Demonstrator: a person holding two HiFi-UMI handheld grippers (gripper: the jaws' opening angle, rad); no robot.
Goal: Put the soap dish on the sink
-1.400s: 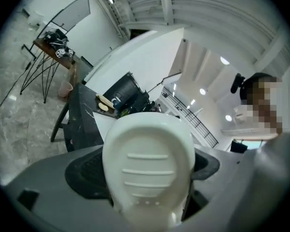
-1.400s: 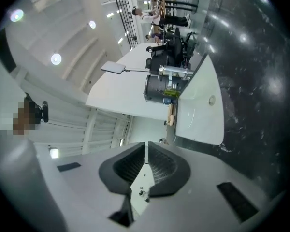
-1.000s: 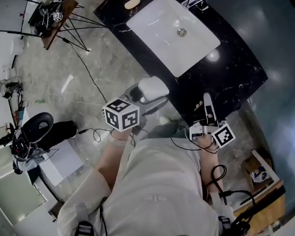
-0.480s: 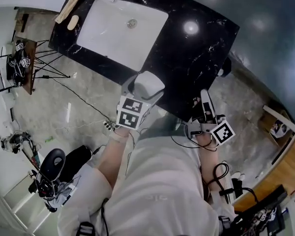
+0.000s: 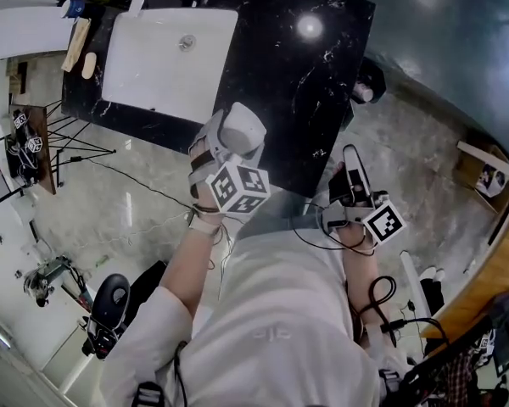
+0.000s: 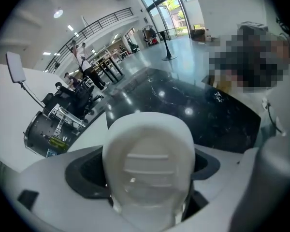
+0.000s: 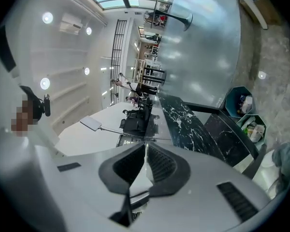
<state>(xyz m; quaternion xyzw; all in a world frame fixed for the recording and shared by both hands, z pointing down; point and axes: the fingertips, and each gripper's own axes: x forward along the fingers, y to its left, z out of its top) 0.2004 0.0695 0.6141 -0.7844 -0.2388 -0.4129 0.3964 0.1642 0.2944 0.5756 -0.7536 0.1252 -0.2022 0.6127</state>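
The left gripper (image 6: 145, 173) is pinching the white soap dish (image 5: 243, 129) between its 2 jaws, holding it over the black countertop's (image 5: 305, 83) near edge, well short of the sink (image 5: 153, 66). The right gripper (image 7: 144, 166), pressed together and empty, is hanging aside, probably because 1 tool suffices.

No word, brand, number or sign can be read in any of these views. The only printed marks are black-and-white square patterns, which are codes and not letters. They stand on the left marker cube (image 5: 237, 190) of the left tongs (image 5: 240, 131), on the right marker cube (image 5: 383, 224) of the right tongs (image 5: 350, 155), and on the small cubes (image 5: 24, 132) on a stand at the left edge of the head view.
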